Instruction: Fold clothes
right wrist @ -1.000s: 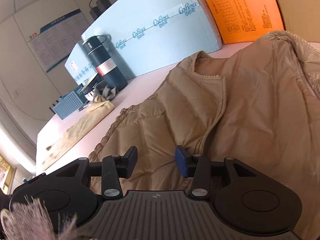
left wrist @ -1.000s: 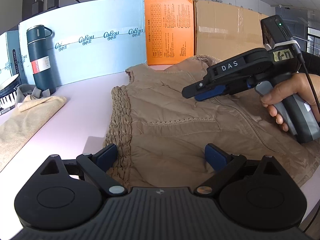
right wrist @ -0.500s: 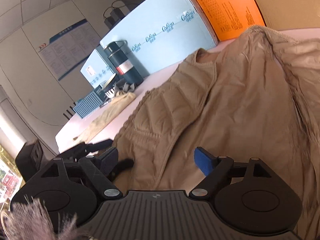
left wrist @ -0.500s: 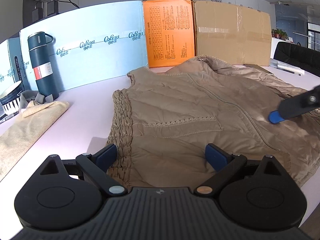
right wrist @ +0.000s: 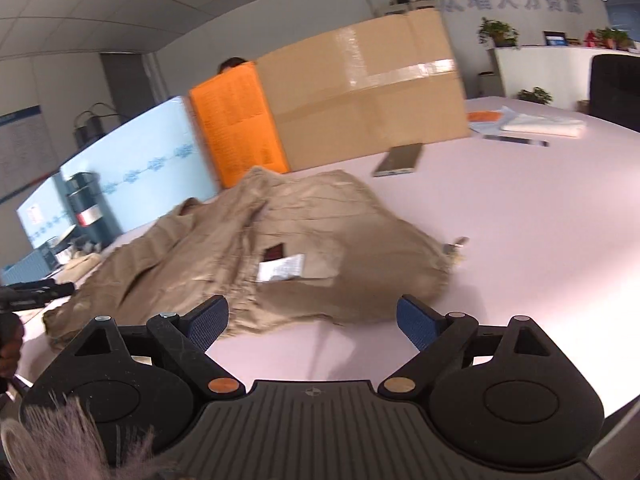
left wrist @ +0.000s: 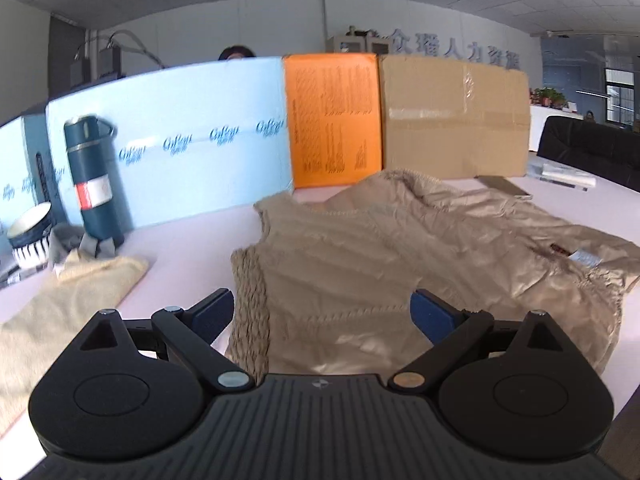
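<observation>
A tan quilted vest (left wrist: 360,272) lies on the pale pink table, its right front panel flipped open so the shiny lining and a white label (left wrist: 585,258) show. My left gripper (left wrist: 322,314) is open and empty, just above the vest's near hem. In the right wrist view the vest (right wrist: 256,256) lies spread with the label (right wrist: 282,268) up. My right gripper (right wrist: 312,322) is open and empty, above the bare table just in front of the vest's edge. The left gripper (right wrist: 38,294) shows at the far left there.
A beige folded garment (left wrist: 60,300) lies at the left. A dark blue flask (left wrist: 94,184), a bowl (left wrist: 30,236), a light blue board (left wrist: 180,160), an orange box (left wrist: 332,120) and a cardboard box (left wrist: 452,120) line the back. A flat tan case (right wrist: 400,158) and papers (right wrist: 540,124) lie at the right.
The right gripper opened wide and pulled back to the right off the vest. The vest's right panel now lies flipped open with the lining up. The left gripper rose slightly.
</observation>
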